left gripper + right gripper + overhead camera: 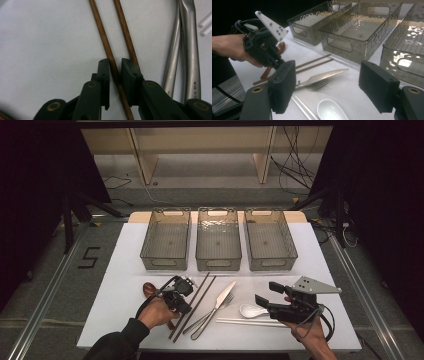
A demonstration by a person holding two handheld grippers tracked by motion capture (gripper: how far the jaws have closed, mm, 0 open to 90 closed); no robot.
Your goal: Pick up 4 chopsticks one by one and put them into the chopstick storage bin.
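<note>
The left gripper [115, 72] points down at the white table top [125, 270], its two black jaws nearly together astride one thin, dark brown wooden chopstick [105, 42] that runs up between them; there is hardly any gap on either side of the stick, though whether the pads already press on it is hard to tell from the left gripper view, so I would call it a grip about to be made and not yet sure. Its twin, the second brown wooden chopstick [126, 35], lies just beside it and passes behind the right-hand jaw, close enough to be nudged. The pair lies slanted on the table in front of three clear plastic bins [218, 240], left of a steel knife [225, 295] and steel fork [207, 316]. A chopstick like this is probably light, stiff and smooth, round enough to roll or swivel between flat pads, so a hold nearer its middle should keep it from tipping when lifted; the present hold looks to be toward the lower half. The right gripper [265, 301] hovers with jaws wide apart and nothing between them, above a white ceramic spoon [329, 110] and a pair of white chopsticks [303, 108]
</note>
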